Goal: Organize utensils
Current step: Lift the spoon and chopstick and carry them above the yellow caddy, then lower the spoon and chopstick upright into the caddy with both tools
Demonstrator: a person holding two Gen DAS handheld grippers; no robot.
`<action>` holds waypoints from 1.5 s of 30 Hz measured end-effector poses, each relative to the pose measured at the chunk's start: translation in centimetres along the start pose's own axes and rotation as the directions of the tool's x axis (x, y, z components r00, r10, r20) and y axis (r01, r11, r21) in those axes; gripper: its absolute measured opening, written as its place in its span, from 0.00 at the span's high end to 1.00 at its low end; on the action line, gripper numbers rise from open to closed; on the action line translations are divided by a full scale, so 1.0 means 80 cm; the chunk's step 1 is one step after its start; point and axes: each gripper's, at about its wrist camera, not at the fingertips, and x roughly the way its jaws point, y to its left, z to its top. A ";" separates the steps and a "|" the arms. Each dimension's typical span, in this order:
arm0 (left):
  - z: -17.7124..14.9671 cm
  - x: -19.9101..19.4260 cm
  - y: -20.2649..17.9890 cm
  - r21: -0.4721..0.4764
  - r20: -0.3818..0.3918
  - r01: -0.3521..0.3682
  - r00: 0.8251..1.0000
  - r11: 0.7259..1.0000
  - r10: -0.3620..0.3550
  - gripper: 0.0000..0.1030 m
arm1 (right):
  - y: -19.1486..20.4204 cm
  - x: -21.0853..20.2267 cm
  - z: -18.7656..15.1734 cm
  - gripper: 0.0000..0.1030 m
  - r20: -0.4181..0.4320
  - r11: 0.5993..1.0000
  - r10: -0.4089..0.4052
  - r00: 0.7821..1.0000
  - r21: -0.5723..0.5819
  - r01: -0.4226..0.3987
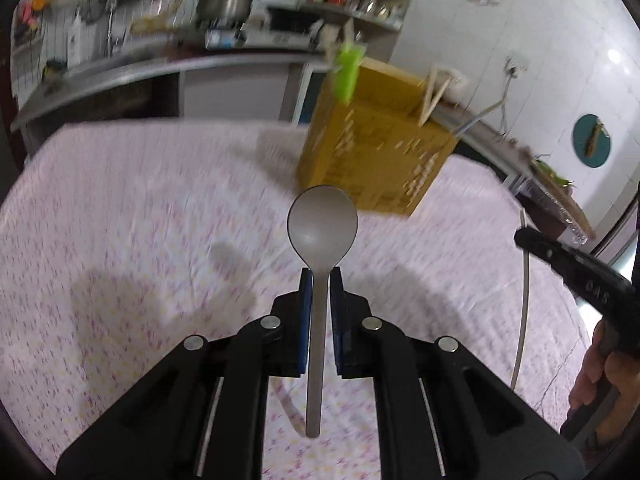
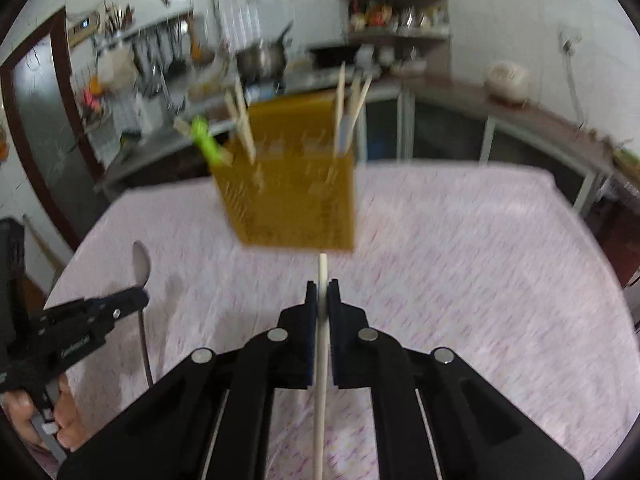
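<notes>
Step in hand: I have both pickups made and both loads clear of the pink-flecked white tablecloth [image 1: 120, 200]; what remains is the carry to the yellow slotted plastic utensil holder [image 1: 372, 148], as I judge it.
Left tongs: my left gripper [image 1: 320, 276] is clamped narrow on the neck of a grey metal spoon [image 1: 322, 224], bowl pointing away toward the holder, handle running back between the arms.
Right tongs: my right gripper [image 2: 322, 290] is pinched tight on a pale wooden chopstick [image 2: 321, 360], its short tip poking out ahead and the long end trailing back toward the camera.
Holder: it stands on the far middle of the table, ahead of both grippers and well apart from them; pale wooden sticks [image 2: 344, 112] and a lime-green plastic piece [image 2: 206, 140] already stand in it.
Compartments: blur hides the dividers, so I cannot tell which slot is free.
Next move: I reckon each piece needs tipping toward upright above the rim, then lowering among the sticks before I let go.
Caution: the spoon is held near its bowl, so the long handle may swing.
Background: a blurred kitchen counter [image 1: 160, 64] lies beyond the table.
</notes>
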 end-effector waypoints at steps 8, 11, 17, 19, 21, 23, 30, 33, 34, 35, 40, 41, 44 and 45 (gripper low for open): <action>0.039 -0.029 -0.040 0.069 0.111 -0.021 0.994 0.997 0.013 0.93 | -0.005 -0.054 0.051 0.95 0.253 1.000 -0.002 0.968 -0.007 0.004; 0.052 -0.037 -0.048 0.082 0.134 -0.027 0.991 0.996 0.015 0.93 | -0.006 -0.066 0.066 0.95 0.311 1.000 0.004 0.950 -0.006 -0.002; 0.076 -0.050 -0.055 0.085 0.183 -0.014 0.983 0.996 -0.002 0.93 | -0.021 -0.064 0.088 0.94 0.404 0.999 0.029 0.914 0.019 -0.040; 0.088 -0.051 -0.055 0.081 0.200 -0.010 0.980 0.997 -0.007 0.93 | -0.023 -0.063 0.092 0.94 0.423 0.999 0.022 0.906 0.028 -0.037; 0.098 -0.051 -0.056 0.075 0.210 -0.008 0.978 0.997 -0.008 0.93 | -0.025 -0.060 0.102 0.94 0.433 0.999 0.024 0.901 0.033 -0.042; 0.114 -0.049 -0.059 0.081 0.226 -0.006 0.974 0.997 -0.013 0.93 | -0.021 -0.058 0.107 0.94 0.442 0.999 0.019 0.897 0.026 -0.034; 0.169 -0.053 -0.070 0.102 0.301 -0.014 0.953 0.995 -0.018 0.93 | -0.018 -0.056 0.140 0.94 0.489 1.000 0.016 0.872 -0.007 -0.015; 0.192 -0.052 -0.072 0.111 0.336 -0.021 0.942 0.994 -0.018 0.93 | -0.016 -0.058 0.162 0.95 0.521 1.000 0.020 0.853 -0.001 -0.023; 0.202 -0.051 -0.072 0.117 0.351 -0.023 0.936 0.993 -0.019 0.93 | -0.015 -0.058 0.170 0.95 0.530 1.000 0.021 0.848 0.001 -0.025; 0.209 -0.050 -0.072 0.120 0.363 -0.023 0.931 0.992 -0.022 0.93 | -0.015 -0.058 0.176 0.95 0.537 1.000 0.020 0.843 0.004 -0.027; 0.244 -0.037 -0.073 0.144 0.425 -0.005 0.903 0.990 -0.057 0.93 | -0.017 -0.053 0.206 0.94 0.575 0.998 0.017 0.818 0.042 -0.050; 0.248 -0.032 -0.074 0.148 0.432 -0.007 0.900 0.989 -0.058 0.93 | -0.016 -0.051 0.211 0.94 0.591 0.998 0.005 0.806 0.046 -0.040; 0.256 -0.014 -0.072 0.147 0.449 0.001 0.891 0.989 -0.067 0.93 | -0.012 -0.045 0.221 0.95 0.629 0.998 -0.021 0.777 0.058 -0.020; 0.257 -0.007 -0.069 0.141 0.450 0.005 0.891 0.990 -0.069 0.93 | -0.014 -0.042 0.226 0.95 0.631 0.998 -0.018 0.775 0.064 -0.029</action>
